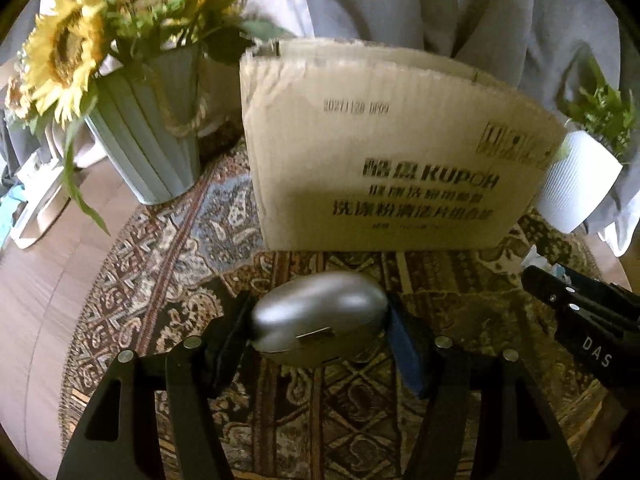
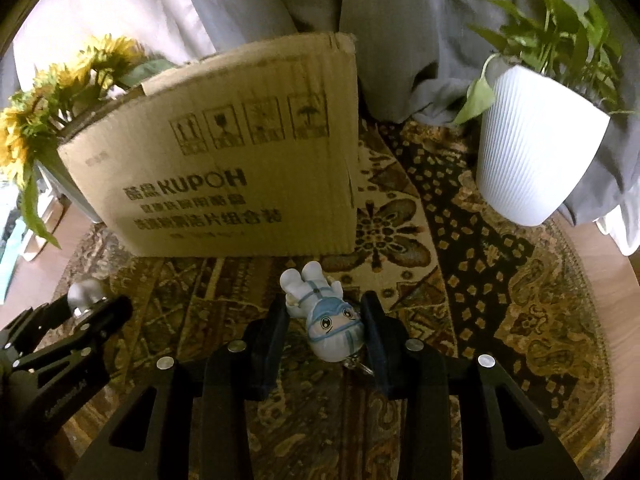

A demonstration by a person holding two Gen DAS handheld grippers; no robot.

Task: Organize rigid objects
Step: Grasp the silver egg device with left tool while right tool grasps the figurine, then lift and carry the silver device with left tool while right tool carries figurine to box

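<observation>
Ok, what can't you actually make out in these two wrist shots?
- Inside of the cardboard box: hidden in both views by its own front wall.
- Small print under KUPOH: blurred in both.
- Silver case: underside hidden, left view; mostly behind the left gripper in the right view.
- Figurine: its back faces away.

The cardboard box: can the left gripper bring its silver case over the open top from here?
Probably yes. The left gripper holds the silver case right before the cardboard box; nothing stands between, but the tall front wall must be cleared.
</observation>
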